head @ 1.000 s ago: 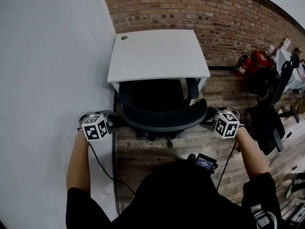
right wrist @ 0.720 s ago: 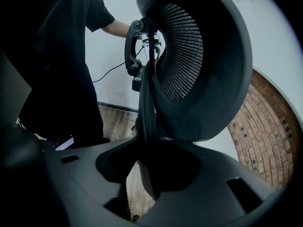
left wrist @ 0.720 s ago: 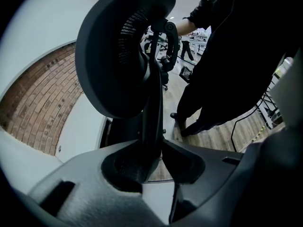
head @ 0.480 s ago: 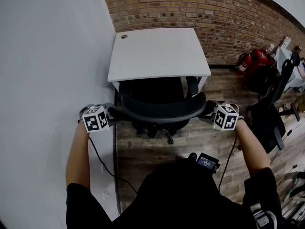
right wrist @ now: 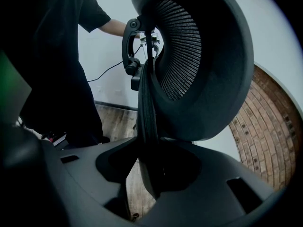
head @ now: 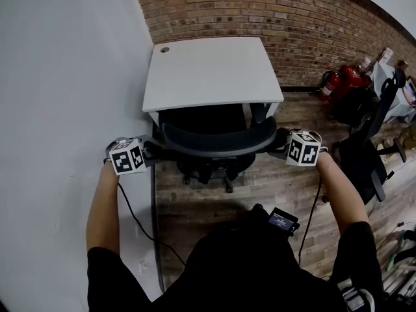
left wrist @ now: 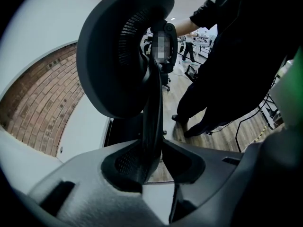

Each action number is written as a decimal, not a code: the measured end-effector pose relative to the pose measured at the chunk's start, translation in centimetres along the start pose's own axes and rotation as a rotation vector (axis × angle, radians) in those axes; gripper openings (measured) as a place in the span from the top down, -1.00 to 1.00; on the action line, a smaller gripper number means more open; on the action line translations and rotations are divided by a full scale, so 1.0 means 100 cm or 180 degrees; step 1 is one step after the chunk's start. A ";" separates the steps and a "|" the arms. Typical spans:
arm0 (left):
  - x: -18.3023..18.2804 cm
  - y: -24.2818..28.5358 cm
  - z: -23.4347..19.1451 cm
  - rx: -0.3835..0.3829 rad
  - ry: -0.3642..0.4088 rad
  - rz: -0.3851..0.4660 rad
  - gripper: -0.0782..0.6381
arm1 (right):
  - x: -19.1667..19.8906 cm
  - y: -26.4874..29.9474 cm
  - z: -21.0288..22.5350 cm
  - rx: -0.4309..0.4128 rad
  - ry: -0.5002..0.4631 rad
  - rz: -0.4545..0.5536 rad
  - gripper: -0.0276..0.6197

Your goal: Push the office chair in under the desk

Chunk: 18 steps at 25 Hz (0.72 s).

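Office chair (head: 218,142) is seen at 12 o'clock from the person, its seat tucked under the white desk (head: 211,70) and its backrest (head: 218,149) just outside the desk's near edge. A brick wall (head: 260,12) stands behind the desk, a white wall (head: 65,77) runs close along 9 o'clock, and a second chair (head: 367,161) and red fire extinguishers (head: 344,83) are well apart at 2 to 3 o'clock. Compared with a second ago, the chair has been moved farther under the desk. The backrest's rim is clamped by the left claw (head: 151,153) at its 9 o'clock end and by the right claw (head: 278,145) at its 3 o'clock end.
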<state>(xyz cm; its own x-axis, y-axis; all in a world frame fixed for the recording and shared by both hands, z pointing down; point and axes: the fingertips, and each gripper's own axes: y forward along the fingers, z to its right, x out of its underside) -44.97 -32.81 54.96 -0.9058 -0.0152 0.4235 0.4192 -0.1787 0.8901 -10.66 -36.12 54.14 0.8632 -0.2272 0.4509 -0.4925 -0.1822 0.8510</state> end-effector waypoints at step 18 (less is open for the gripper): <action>-0.004 0.022 -0.070 -0.0050 -0.0096 -0.0087 0.39 | 0.025 0.013 0.072 0.0036 -0.0008 -0.0007 0.46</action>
<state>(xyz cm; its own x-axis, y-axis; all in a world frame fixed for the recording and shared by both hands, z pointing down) -44.10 -40.08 55.56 -0.9145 0.0195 0.4042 0.3931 -0.1943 0.8987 -9.93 -43.79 54.48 0.8639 -0.2291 0.4485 -0.4920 -0.1936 0.8488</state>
